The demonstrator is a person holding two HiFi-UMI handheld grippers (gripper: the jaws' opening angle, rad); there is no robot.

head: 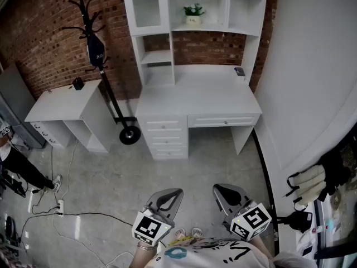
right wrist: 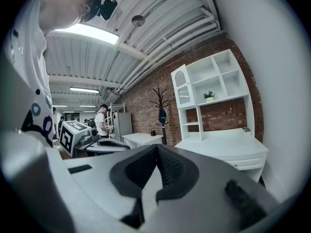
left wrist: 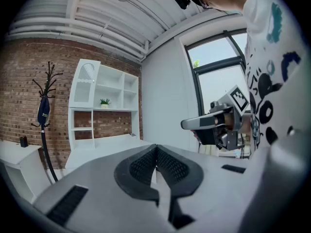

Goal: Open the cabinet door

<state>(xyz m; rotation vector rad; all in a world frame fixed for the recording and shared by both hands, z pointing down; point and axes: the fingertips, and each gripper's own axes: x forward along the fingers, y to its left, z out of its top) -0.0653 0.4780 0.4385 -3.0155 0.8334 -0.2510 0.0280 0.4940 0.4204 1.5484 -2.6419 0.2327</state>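
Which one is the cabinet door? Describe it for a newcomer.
Against the red brick wall stands a white desk with a white shelf hutch on top. The white cabinet door closes the hutch's top-left compartment. It alone has an arched pane; its neighbours are open shelves, one holding a small potted plant.

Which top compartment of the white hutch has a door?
The top-left one, closed by the arched door; the middle one, holding the potted plant, and the right one are open shelves.
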